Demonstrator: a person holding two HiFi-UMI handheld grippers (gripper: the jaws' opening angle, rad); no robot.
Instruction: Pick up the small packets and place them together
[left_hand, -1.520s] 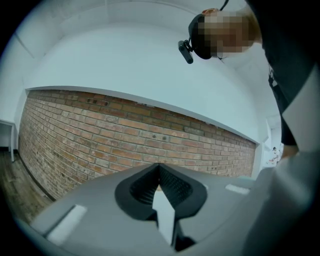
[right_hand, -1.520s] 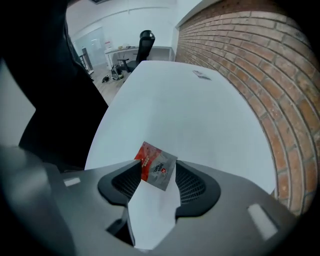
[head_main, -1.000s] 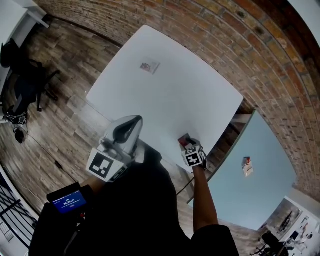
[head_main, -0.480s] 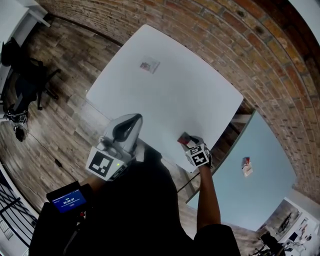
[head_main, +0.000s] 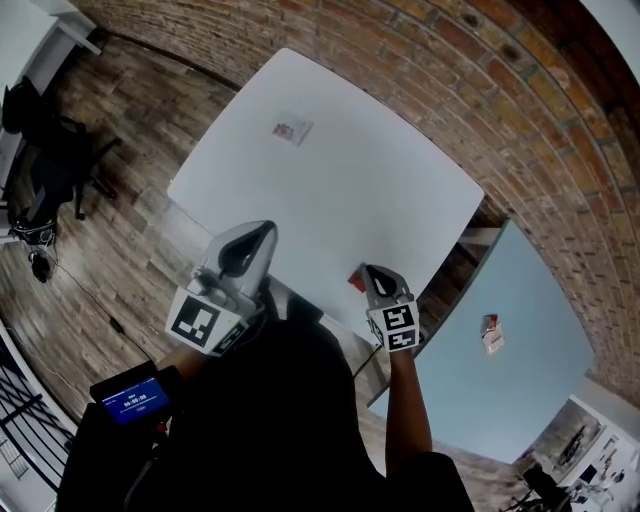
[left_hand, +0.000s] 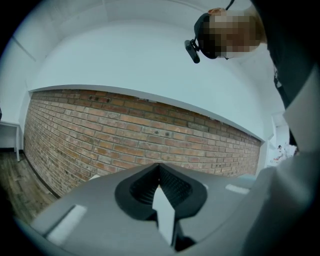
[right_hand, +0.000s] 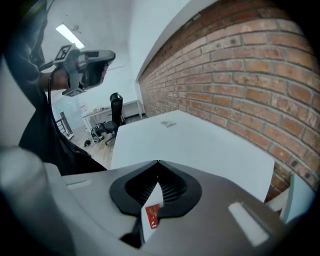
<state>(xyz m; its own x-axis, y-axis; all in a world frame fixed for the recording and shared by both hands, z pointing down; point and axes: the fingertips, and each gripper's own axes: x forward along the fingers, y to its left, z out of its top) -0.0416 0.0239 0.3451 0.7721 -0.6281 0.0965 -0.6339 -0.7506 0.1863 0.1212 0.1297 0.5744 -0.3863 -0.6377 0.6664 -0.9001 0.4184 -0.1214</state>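
the right gripper (right_hand: 158, 176) is clamped on a small packet (right_hand: 151, 216). it looks thin, light and bendy, so its edge is a good place to hold. the left gripper (left_hand: 160, 172) is pinched tight too, maybe on a white packet (left_hand: 164, 212).

The table (head_main: 330, 190) looks smooth and matt, the wall (head_main: 500, 90) rough brick, the floor (head_main: 110, 250) wood.

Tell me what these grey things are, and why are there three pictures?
A person holds a pincher tool, called a gripper, in each hand. One picture is from a camera on their head, looking down; the other two ride on the grippers. The right gripper is closing its jaws on a small red-and-white packet. The left gripper is shut; a pale sliver sits between its jaws, I can't tell what. A second packet lies on the white table.
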